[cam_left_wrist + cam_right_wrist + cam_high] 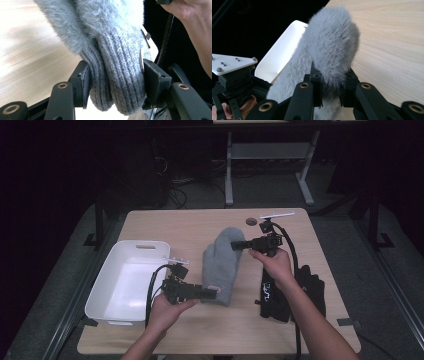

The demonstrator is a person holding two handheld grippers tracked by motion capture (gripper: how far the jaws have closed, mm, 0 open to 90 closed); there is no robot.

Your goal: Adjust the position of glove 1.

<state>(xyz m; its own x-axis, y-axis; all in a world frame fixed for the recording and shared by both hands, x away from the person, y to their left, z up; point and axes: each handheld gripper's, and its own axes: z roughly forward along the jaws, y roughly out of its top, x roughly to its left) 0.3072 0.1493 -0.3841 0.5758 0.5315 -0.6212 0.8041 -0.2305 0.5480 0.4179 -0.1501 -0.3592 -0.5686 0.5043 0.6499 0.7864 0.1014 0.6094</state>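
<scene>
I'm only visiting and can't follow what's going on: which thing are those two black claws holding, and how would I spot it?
Look at the light wooden table; between the white plastic bin and the black gloves is a fuzzy grey knitted mitten. The left gripper clamps its ribbed cuff, the right gripper its fluffy tip. It is the one soft grey thing there.

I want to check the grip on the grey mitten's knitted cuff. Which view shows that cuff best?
The left gripper view: the ribbed cuff sits close up, squeezed between the left gripper pads. The high view shows it small, at the mitten's near end. The right gripper view shows the fluffy tip, clamped.
</scene>
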